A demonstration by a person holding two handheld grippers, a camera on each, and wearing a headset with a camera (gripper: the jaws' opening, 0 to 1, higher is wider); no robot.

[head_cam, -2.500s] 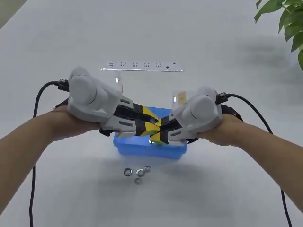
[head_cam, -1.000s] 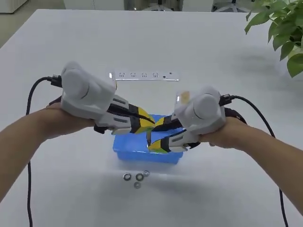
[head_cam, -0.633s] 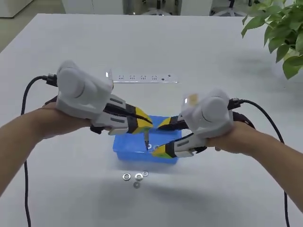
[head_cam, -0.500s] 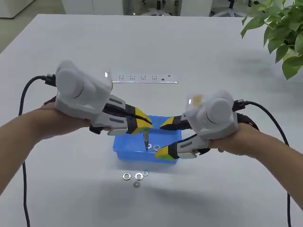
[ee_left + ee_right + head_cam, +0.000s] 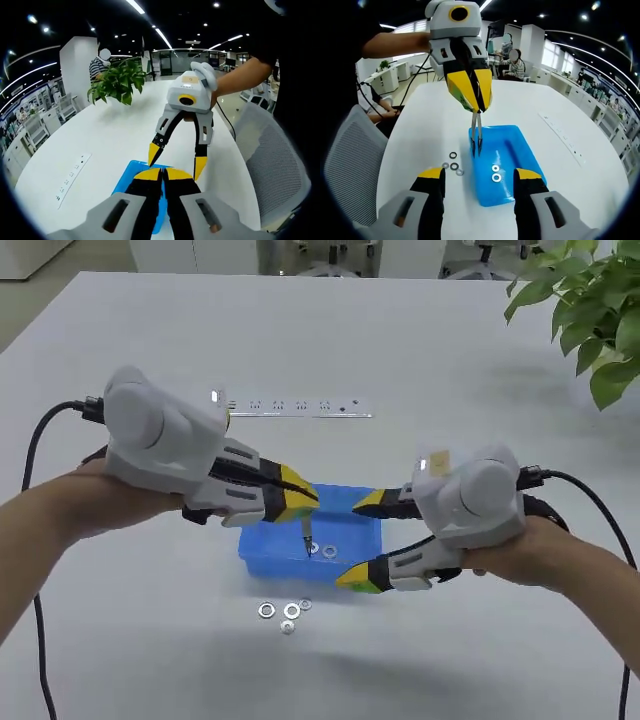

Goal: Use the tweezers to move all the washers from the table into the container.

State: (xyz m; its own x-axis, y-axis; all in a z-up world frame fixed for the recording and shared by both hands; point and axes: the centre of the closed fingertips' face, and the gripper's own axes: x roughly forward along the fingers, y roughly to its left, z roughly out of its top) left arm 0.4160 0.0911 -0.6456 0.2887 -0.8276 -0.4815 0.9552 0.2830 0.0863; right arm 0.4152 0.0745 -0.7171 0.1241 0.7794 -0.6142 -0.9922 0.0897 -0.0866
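Right gripper (image 5: 360, 542) drawn back from left gripper (image 5: 303, 498), jaws wide and empty, left gripper clamped on tweezers (image 5: 476, 131) pointing straight down beneath it, tips over container (image 5: 517, 142), washers (image 5: 452, 164) beside on open table (image 5: 450, 360)

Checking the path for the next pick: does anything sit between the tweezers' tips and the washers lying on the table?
Nothing visible blocks it. The tweezers, clamped in the left gripper, hang over the blue container near its front edge. The four washers lie on bare table just outside that low wall. The open right gripper is off to one side.
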